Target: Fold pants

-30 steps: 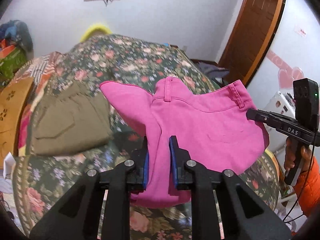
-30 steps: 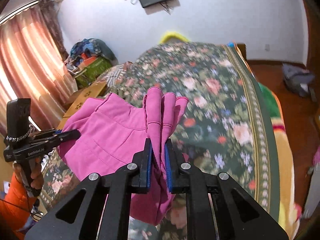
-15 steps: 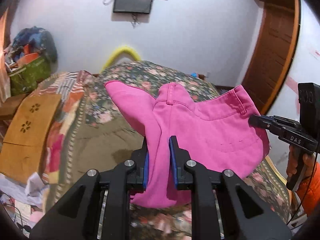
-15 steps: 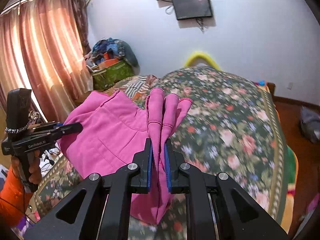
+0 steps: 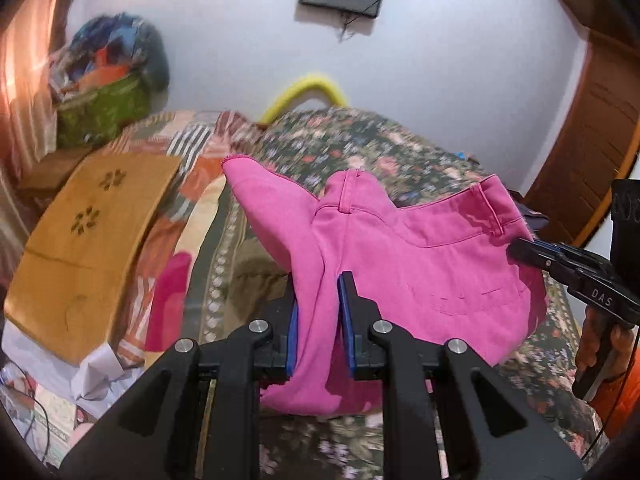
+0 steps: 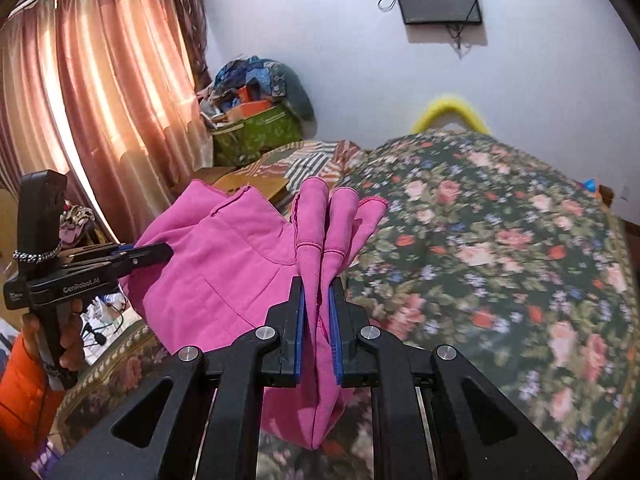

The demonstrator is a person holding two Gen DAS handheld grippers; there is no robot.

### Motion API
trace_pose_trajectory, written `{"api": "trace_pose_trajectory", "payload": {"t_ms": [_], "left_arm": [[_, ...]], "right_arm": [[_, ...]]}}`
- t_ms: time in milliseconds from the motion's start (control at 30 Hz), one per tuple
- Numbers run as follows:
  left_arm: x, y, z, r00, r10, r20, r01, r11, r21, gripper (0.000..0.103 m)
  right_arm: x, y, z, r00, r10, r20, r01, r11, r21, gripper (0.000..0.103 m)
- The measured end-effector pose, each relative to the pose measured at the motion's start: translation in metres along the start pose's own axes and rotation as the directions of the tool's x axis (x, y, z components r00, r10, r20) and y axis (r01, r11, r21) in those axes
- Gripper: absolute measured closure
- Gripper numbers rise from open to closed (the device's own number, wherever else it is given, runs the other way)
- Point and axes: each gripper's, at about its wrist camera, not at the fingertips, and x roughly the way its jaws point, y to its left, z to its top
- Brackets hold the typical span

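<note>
The pink pants hang folded in the air over the floral bed, held up at two places. My left gripper is shut on a bunched fold near the middle of the waistband. My right gripper is shut on several gathered layers of the same pants. In the left wrist view the right gripper bites the waistband's right end. In the right wrist view the left gripper grips the pants' left edge, with a hand and an orange sleeve below it.
An olive garment lies on the bed beneath the pink pants. A tan board lies left of the bed, with a green basket of clothes behind it. Curtains hang at the left, a wooden door at the right.
Both grippers have swung leftward across the bed with the pink pants still clamped between them. The board, basket and curtains have come into view, and the olive garment has slid under the pants.
</note>
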Motion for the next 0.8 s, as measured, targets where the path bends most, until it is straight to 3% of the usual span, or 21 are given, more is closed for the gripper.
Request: {"api": "trace_pose_trajectory", "payload": {"t_ms": [200,367,567,800], "left_arm": [[0.052,0.032,-0.022,0.992,0.018,-0.126,-0.022,0.999,-0.028,0.085],[0.069,0.048,-0.04,0.988,0.018,-0.152,-0.027,0.998,-0.055,0.079],[0.064,0.045,-0.044,0.985,0.073,-0.154,-0.081,0.996,-0.046,0.065],[0.027,0.03,-0.045,0.98,0.143,-0.138,-0.143,0.99,0.009,0.064]], "right_arm": [[0.052,-0.006,-0.015,0.996,0.016,-0.093,-0.014,1.0,0.028,0.093],[0.08,-0.012,-0.033,0.983,-0.034,-0.18,0.035,0.999,0.007,0.093],[0.086,-0.014,-0.04,0.966,-0.058,-0.252,0.064,0.998,0.015,0.086],[0.059,-0.009,-0.029,0.966,-0.13,-0.225,0.13,0.991,-0.014,0.072]]}}
